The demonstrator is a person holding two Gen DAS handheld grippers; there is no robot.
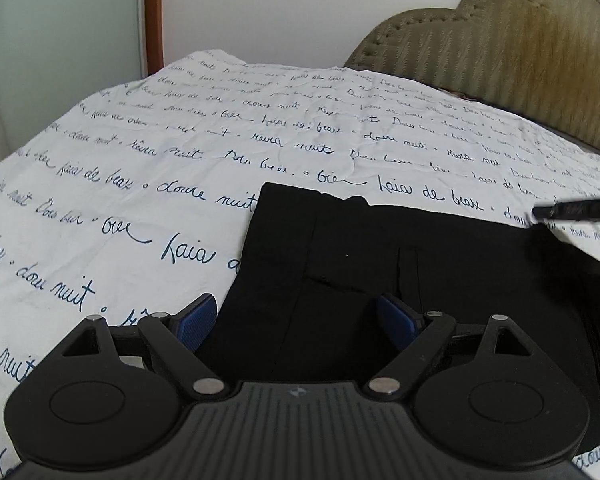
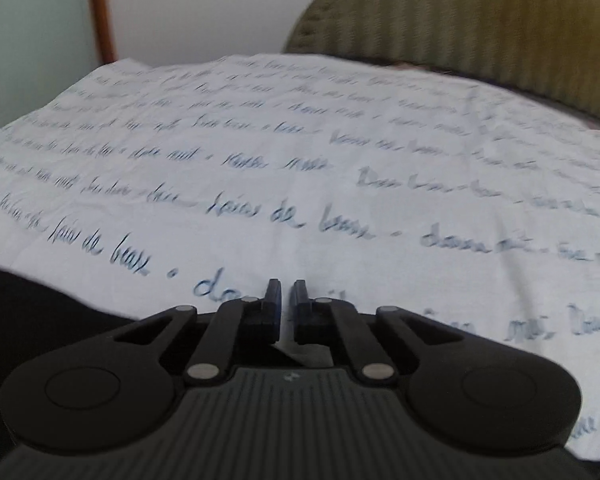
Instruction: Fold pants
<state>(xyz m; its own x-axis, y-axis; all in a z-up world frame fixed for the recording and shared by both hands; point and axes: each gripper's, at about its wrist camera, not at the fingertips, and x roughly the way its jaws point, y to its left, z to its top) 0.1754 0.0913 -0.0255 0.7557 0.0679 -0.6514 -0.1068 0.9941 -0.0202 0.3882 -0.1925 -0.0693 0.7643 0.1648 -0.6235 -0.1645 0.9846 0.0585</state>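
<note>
The bed (image 1: 100,168) is covered by a white sheet (image 1: 260,120) printed with blue script, and it fills most of both views. Its far edge meets a white wall (image 1: 260,0), with an olive headboard (image 1: 500,48) along the far right and a wood post (image 1: 154,12) at the far left. Left, far and right of the pants the sheet lies bare and broad, with only light creases.

The pants (image 1: 360,248) are black and lie flat on the near right part of the bed, their far left corner squared off and their far edge running toward the right. In the right wrist view only a dark strip of them (image 2: 40,304) shows at the near left.

The left hand-held gripper (image 1: 298,316) stands with its blue-padded fingers (image 1: 198,320) wide apart over the near left edge of the pants; whether it touches the cloth cannot be told. The right hand-held gripper (image 2: 287,300) has its fingers drawn nearly together with a thin gap, holding nothing, over bare sheet to the right of the pants. Its dark tip (image 1: 572,210) shows blurred at the right edge of the left wrist view
</note>
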